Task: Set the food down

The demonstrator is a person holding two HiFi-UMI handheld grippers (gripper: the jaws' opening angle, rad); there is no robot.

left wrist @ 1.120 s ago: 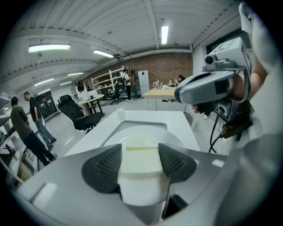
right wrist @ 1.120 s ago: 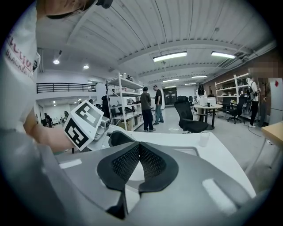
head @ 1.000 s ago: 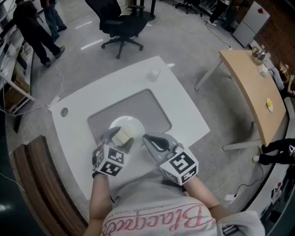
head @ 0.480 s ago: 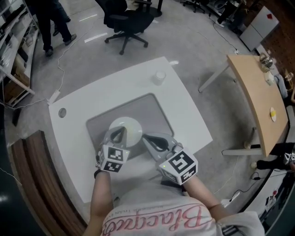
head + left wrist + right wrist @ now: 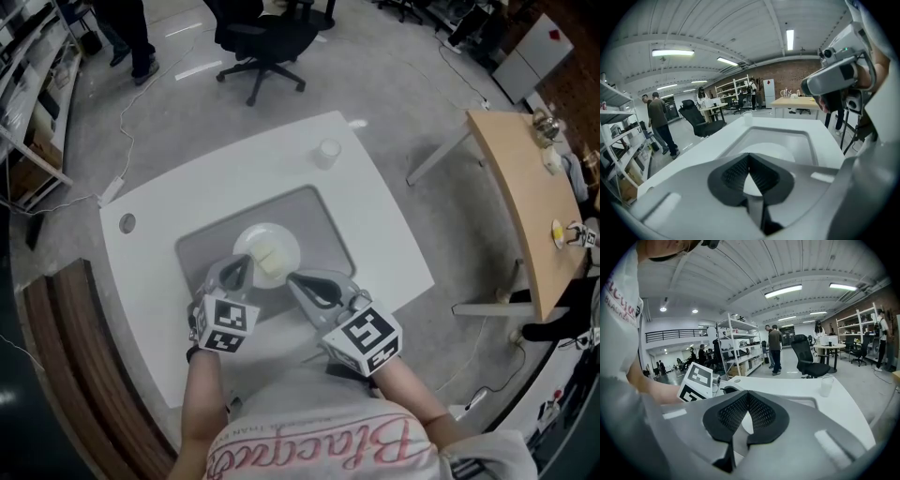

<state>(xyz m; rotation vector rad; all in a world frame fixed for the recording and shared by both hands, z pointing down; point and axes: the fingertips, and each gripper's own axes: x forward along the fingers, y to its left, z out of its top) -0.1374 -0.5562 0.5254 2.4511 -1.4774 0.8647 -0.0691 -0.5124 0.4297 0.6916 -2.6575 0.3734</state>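
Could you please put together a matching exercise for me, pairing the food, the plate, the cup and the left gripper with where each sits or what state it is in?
Column one:
1. food
2. plate
3. cup
4. left gripper

Column two:
A. on the grey mat
B. fingers shut, nothing between them
C. on the plate
D. on the white table, beyond the mat

Pairs: 1-C, 2-A, 3-D, 4-B
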